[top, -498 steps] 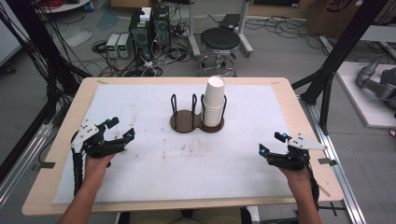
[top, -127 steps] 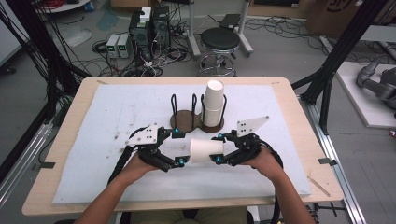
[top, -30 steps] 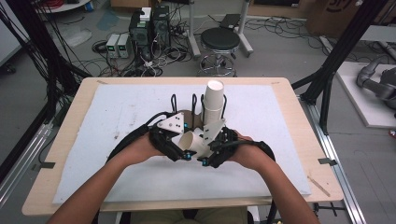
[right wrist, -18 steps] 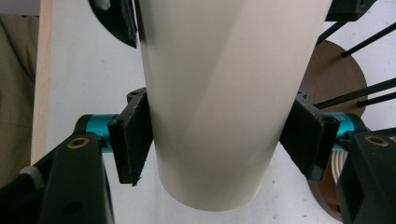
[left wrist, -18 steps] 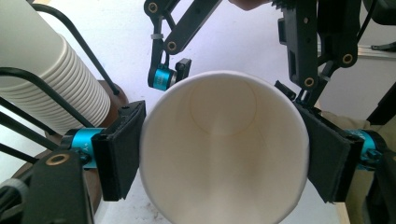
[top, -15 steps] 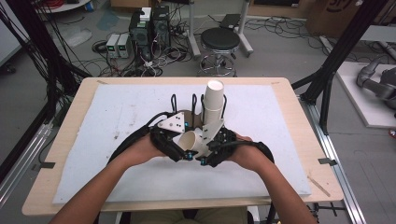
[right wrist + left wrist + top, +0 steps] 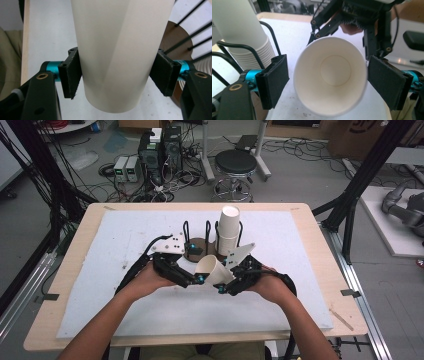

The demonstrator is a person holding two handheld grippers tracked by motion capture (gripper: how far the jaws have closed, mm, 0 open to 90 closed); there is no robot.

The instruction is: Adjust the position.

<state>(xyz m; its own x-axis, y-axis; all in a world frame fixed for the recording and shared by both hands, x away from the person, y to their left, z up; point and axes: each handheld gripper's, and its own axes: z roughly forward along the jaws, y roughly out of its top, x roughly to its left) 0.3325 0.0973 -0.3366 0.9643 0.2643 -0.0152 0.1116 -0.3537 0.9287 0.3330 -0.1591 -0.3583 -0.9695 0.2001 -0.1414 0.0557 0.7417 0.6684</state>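
While I hold both tools close together over the middle of the bench (image 7: 75,315), a single white paper cup (image 7: 212,269) sits between them, tilted on its side with its open mouth turned toward my left. My right tool (image 7: 223,282) is clamped on it: in the right gripper view the two black pads (image 7: 71,76) press against the cup's wall on either side, near its closed base. My left tool (image 7: 196,280) stands apart around the rim: in the left gripper view I look straight into the cup's mouth (image 7: 330,75), with one pad (image 7: 274,81) just beside the rim on one side and the other pad just beside it on the other; whether either one touches the paper I cannot tell.

Just beyond the cup stands a dark wire cup holder (image 7: 200,240) with a brown round base. One of its bays carries an upright stack of white cups (image 7: 229,227); the bay beside it is bare down to its base. The holder rests on a white mat (image 7: 125,240) that covers most of the wooden bench. Beyond the far edge, on the floor, stand a round black stool (image 7: 235,165) and a tangle of cables and boxes (image 7: 150,165).
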